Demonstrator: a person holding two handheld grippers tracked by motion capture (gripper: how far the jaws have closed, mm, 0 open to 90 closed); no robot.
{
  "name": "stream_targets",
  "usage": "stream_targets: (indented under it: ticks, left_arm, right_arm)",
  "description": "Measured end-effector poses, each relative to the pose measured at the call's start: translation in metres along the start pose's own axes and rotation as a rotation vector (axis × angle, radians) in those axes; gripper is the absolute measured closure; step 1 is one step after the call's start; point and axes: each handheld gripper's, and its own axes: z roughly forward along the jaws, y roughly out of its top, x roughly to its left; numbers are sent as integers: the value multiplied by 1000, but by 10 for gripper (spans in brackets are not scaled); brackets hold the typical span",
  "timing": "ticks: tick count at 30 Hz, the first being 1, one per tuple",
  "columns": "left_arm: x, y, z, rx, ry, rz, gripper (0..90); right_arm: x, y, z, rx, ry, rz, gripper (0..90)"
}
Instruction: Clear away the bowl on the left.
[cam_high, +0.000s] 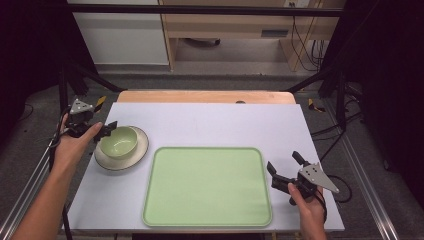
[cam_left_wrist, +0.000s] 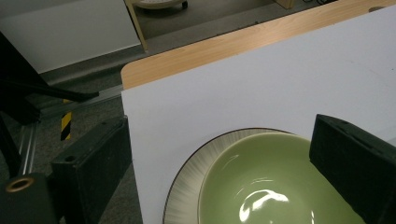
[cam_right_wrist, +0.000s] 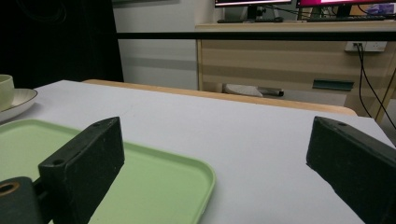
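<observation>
A green bowl (cam_high: 119, 141) sits on a cream plate (cam_high: 136, 156) at the left of the bench (cam_high: 210, 125), just beside an empty green tray (cam_high: 207, 186). The left hand-held gripper (cam_high: 107, 131) hovers at the bowl's rim, jaws spread wide and gripping nothing. The right hand-held gripper (cam_high: 284, 171) waits open by the tray's right edge. Nothing looks moved yet; any loading of the tray seems still to come.

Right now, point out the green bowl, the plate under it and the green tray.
green bowl (cam_high: 119, 141): high view, inside bottom of the bowl.
plate (cam_high: 140, 150): high view, bare rim to the right of the bowl.
green tray (cam_high: 207, 185): high view, middle of its flat floor.
</observation>
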Motion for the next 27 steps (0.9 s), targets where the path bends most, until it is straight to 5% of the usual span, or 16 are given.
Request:
stream_targets:
  ticks: [18, 27]
  left_arm:
    - [-2, -17, 12, 65, 20, -34, 94]
    - [-3, -25, 18, 112, 13, -44, 191]
  right_arm:
    - [1, 0, -1, 6, 1, -5, 44]
    - [1, -1, -1, 15, 4, 0, 44]
